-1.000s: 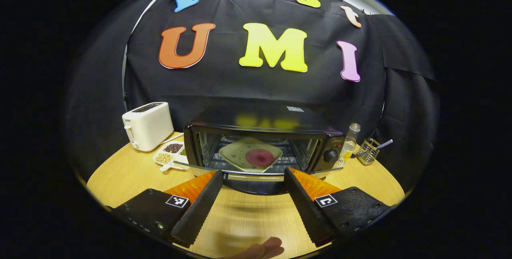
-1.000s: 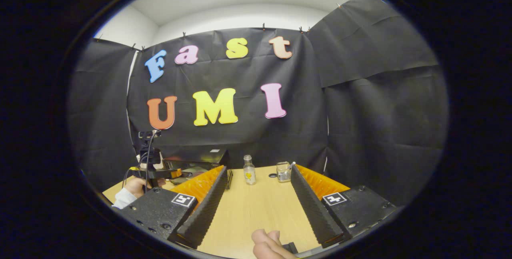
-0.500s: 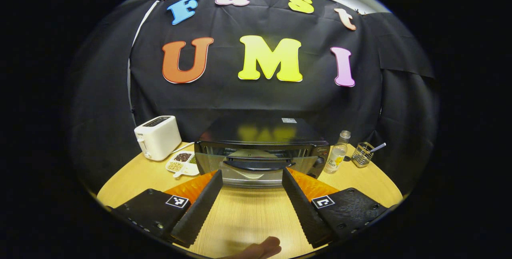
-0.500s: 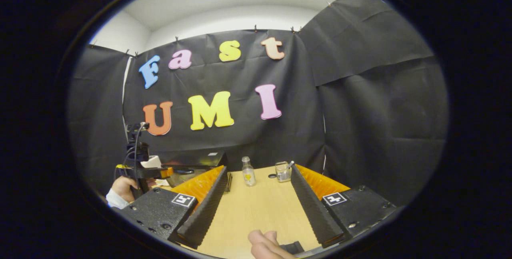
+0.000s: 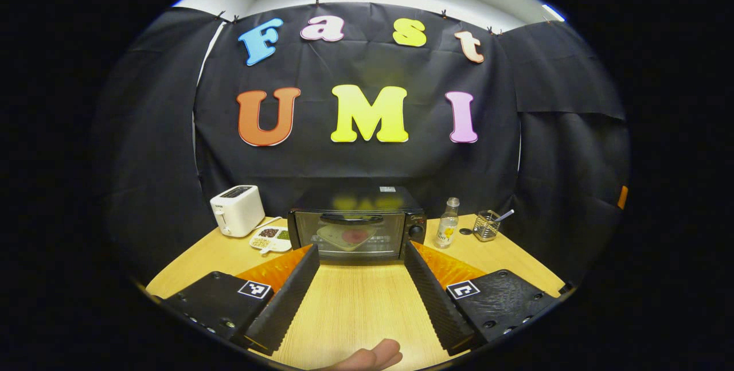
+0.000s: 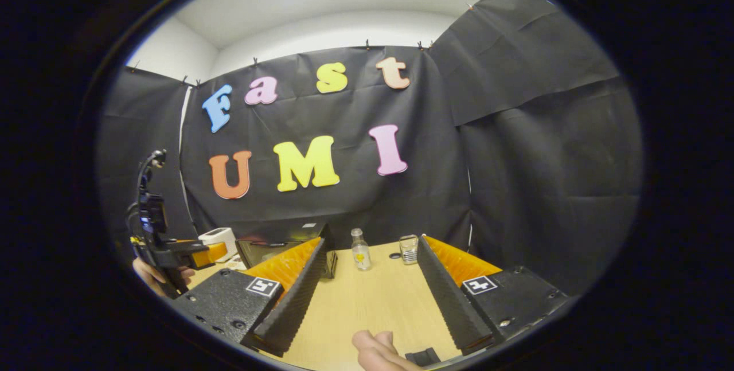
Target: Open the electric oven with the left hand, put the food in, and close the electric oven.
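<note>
Wooden table (image 5: 350, 308) against black cloth wall. Left gripper view: left gripper (image 5: 358, 296) wide open, empty, well short of electric oven (image 5: 356, 225); oven door shut, plate with food (image 5: 347, 236) inside behind glass. Toaster (image 5: 237, 210) and divided snack dish (image 5: 270, 239) left of oven; bottle (image 5: 447, 230), wire holder (image 5: 487, 225) right. Bare tabletop between fingers and oven

Right gripper view: right gripper (image 6: 367, 302) wide open, empty, over bare table; bottle (image 6: 360, 249), holder (image 6: 408, 248) ahead; oven (image 6: 275, 248) partly hidden behind left finger; left gripper (image 6: 172, 245) far left, in hand (image 6: 155, 273)
</note>
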`<state>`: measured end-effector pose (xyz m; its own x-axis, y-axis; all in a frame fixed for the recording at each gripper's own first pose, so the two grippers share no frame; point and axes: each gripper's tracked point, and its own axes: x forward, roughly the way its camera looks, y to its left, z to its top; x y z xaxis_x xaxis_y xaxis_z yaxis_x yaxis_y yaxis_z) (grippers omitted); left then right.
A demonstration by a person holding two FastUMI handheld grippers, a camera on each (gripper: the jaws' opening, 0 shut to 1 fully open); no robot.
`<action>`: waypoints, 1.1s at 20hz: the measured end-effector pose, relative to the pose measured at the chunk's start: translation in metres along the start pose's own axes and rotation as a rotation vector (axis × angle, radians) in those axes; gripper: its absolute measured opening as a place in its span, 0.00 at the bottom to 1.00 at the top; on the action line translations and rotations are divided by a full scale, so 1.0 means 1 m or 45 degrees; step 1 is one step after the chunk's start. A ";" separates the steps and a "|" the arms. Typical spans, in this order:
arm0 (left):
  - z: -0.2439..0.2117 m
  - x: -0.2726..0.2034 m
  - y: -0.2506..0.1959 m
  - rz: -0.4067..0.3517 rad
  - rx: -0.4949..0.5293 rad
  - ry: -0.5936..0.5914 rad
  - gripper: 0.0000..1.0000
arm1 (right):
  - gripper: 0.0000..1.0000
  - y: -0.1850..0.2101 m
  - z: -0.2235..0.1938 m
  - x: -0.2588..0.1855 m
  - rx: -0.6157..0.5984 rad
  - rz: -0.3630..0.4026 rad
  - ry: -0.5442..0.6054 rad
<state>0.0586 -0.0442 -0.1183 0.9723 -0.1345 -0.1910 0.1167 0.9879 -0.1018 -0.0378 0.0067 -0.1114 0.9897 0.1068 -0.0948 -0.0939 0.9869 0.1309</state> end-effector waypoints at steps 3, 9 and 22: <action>0.013 -0.032 -0.002 0.033 -0.015 -0.093 0.95 | 0.96 -0.002 -0.006 0.005 -0.017 0.000 0.027; -0.005 -0.066 0.008 0.102 -0.031 -0.103 0.95 | 0.96 -0.002 -0.007 0.005 -0.047 0.009 0.049; 0.007 -0.083 0.001 0.058 0.002 -0.176 0.95 | 0.96 0.007 -0.002 -0.006 -0.210 -0.019 0.042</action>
<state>-0.0204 -0.0318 -0.0958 0.9952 -0.0776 -0.0589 0.0718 0.9929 -0.0944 -0.0449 0.0129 -0.1117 0.9873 0.0935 -0.1285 -0.0986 0.9945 -0.0340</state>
